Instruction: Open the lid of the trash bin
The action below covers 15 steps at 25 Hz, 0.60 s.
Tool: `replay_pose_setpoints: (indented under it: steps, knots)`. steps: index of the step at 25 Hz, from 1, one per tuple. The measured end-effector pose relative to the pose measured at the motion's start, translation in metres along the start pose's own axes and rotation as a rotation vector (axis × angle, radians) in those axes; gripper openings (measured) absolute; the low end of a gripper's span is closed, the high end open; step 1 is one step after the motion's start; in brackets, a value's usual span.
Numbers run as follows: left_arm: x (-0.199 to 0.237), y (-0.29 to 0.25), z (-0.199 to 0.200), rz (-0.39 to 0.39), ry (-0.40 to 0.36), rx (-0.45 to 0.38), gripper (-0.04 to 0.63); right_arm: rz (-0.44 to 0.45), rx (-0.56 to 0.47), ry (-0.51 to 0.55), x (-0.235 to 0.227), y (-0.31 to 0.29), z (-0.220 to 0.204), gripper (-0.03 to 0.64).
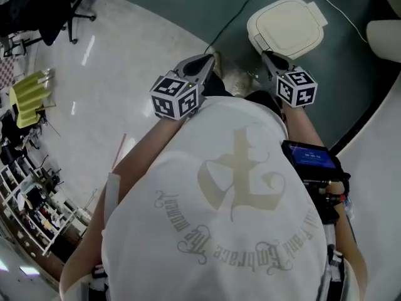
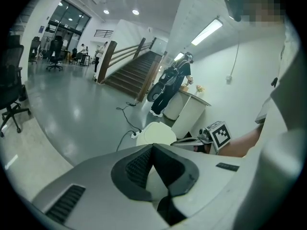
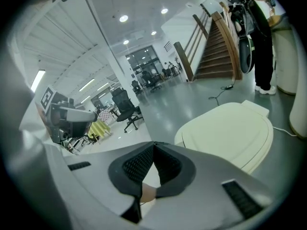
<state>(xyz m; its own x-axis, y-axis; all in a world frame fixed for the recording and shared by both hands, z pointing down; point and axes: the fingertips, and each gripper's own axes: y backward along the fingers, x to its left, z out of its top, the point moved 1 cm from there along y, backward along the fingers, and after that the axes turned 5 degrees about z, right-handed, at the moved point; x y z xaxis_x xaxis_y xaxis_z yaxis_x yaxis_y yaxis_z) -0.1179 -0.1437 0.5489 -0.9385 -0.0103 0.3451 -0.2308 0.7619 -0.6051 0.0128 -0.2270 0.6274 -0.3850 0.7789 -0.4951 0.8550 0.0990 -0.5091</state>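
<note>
Status: both claws are held out in front of me, neither in contact with anything.

Left claw (image 2: 152, 147): pads closed tip to tip, nothing between them. Right claw (image 3: 153, 145): pads likewise closed together and empty.

Task item: the trash bin's cream lid (image 3: 229, 132) lies flat and shut. It sits ahead of the right claw and just to its right, below the tips and near them. From the left claw it is further off, ahead and across to the right, beyond the right claw's marker cube (image 2: 220, 134).

Finding: the step in hand is the approach; the lid is not yet touched.

Recommendation: the right claw is the better placed of the two. A small tab (image 3: 255, 107) projects from the lid's far side; I judge this to be the hinge end, though I cannot confirm it. If so, I should part the pads, lower the claw to the rim on the near side, take the edge shallowly and lift in an arc about the far side, not straight up.

Risk: a cable (image 1: 235, 14) trails on the floor beside the bin, to the left of the lid; keep the claw clear of it.
</note>
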Motion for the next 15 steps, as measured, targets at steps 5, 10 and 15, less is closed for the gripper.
replay_pose_setpoints:
  steps: [5, 10, 15]
  knots:
    - [0.014, 0.023, -0.02, 0.029, 0.064, 0.025, 0.008, -0.048, 0.08, 0.014, 0.008, -0.016, -0.012, 0.006]
    - [0.027, 0.019, -0.023, 0.051, 0.103, 0.035, 0.008, -0.157, 0.17, 0.048, -0.014, -0.032, -0.025, 0.006]
    - [0.024, 0.01, -0.026, 0.026, 0.091, 0.054, 0.008, -0.246, 0.226, 0.114, -0.024, -0.043, -0.037, 0.008]
